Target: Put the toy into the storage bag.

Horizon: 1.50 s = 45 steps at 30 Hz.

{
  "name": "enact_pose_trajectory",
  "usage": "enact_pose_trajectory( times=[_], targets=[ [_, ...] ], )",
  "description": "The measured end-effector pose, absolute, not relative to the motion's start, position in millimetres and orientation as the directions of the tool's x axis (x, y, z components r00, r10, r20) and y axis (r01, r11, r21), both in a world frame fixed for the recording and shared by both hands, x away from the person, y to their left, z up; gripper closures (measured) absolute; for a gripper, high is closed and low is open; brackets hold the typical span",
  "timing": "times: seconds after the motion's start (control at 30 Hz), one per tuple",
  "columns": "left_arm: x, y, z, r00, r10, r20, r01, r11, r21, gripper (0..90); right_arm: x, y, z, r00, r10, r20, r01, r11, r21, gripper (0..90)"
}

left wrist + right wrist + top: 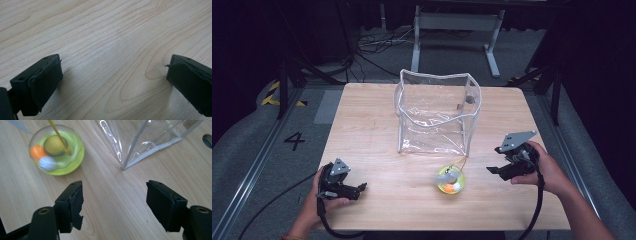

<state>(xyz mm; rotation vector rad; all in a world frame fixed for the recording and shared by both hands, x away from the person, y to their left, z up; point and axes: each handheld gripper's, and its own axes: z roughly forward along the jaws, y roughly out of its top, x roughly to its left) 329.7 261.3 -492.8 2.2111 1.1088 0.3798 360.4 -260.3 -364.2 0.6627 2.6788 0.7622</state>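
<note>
Round clear-domed toy (451,180), flat on its yellow-green base near the front edge of the tabletop (372,125), a little right of centre, untouched. Dome up, orange, white and yellow balls inside; no real long axis to speak of in so round a body, so direction given only by the thin yellow cord (58,137) rising from its top and leaning away toward the far side. Just beyond, apart from the toy, a clear plastic bag (437,112) standing upright mid-table, mouth open to the ceiling, nothing visible inside. Off to the toy's right, near the right edge, the right gripper (492,170), held above the wood and aimed leftward at the toy, jaws spread wide and empty, the toy and the bag's near corner (150,140) ahead of them in the right gripper view. Close to the front left corner, well apart from the toy, the left gripper (362,187), low over bare wood, jaws likewise gaping on nothing, as the left gripper view (112,82) confirms. By all appearances at the very start: nothing grasped, nothing bagged; reach, grip, lift and drop into the bag all left to do, probably with the right-hand tongs.
</note>
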Motion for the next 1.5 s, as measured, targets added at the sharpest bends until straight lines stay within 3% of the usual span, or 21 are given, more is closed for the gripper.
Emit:
enact_pose_trajectory(
  times=[0.13, 0.5, 0.77, 0.93, 1.03, 1.23, 1.5],
  targets=[
    [329.7, 261.3, -492.7, 0.604, 0.796, -0.022, 0.615, -0.449, 0.648, 0.6, 357.8, -241.5, -353.6, -0.882, 0.447, -0.152, 0.303, 0.784, 0.542, 30.7],
    [329.7, 261.3, -492.8, 0.604, 0.796, -0.022, 0.615, -0.449, 0.648, 0.6, 351.4, -203.0, -337.8, -0.924, 0.339, -0.175, 0.204, 0.826, 0.525, 42.3],
    [329.7, 261.3, -492.8, 0.604, 0.797, -0.022, 0.615, -0.448, 0.648, 0.6, 355.2, -182.9, -332.7, -0.934, 0.316, -0.168, 0.195, 0.843, 0.501, 51.4],
    [329.7, 261.3, -492.7, 0.604, 0.797, -0.022, 0.615, -0.449, 0.648, 0.6, 356.5, -175.4, -331.2, -0.933, 0.316, -0.173, 0.193, 0.842, 0.503, 66.8],
    [329.7, 261.3, -492.7, 0.604, 0.797, -0.022, 0.615, -0.449, 0.648, 0.5, 358.6, -173.5, -332.0, -0.938, 0.309, -0.16, 0.195, 0.849, 0.492, 69.7],
    [329.7, 261.3, -492.7, 0.604, 0.797, -0.022, 0.615, -0.449, 0.648, 0.5, 359.6, -166.6, -331.0, -0.948, 0.282, -0.148, 0.187, 0.869, 0.457, 84.9],
    [329.7, 261.3, -492.7, 0.604, 0.797, -0.022, 0.615, -0.448, 0.648, 0.6, 358.7, -160.1, -326.8, -0.951, 0.276, -0.136, 0.2, 0.891, 0.408, 87.9]
  ],
)
